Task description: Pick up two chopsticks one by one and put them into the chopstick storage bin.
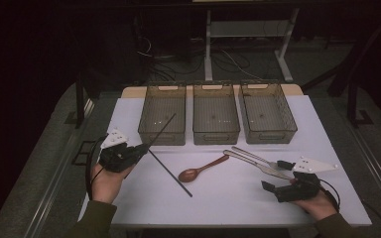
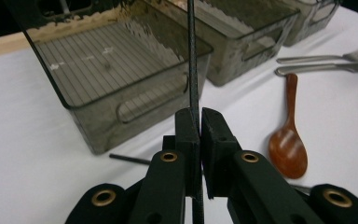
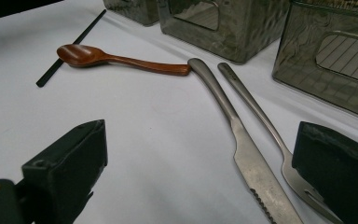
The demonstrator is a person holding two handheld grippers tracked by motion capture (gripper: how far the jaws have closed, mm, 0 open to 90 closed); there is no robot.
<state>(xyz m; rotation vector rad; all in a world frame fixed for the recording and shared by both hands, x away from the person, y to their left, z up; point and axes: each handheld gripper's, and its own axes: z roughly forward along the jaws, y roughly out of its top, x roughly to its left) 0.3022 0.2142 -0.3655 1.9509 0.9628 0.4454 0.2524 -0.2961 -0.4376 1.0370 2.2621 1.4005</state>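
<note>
The left gripper (image 2: 199, 116) has its fingers clamped on a black chopstick (image 1: 162, 128), lifted and slanting up over the leftmost bin (image 1: 162, 113) (the right gripper (image 1: 283, 176) rests wide open, empty).

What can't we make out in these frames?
- Held chopstick: in the left gripper view its top runs off the upper edge and its lower part hides between the left tool jaws.
- Second chopstick: in the left gripper view a short stub shows; the left bin and the tool cover the rest.
- Fork: in the right gripper view the right tool jaw covers part of its tines.
</note>
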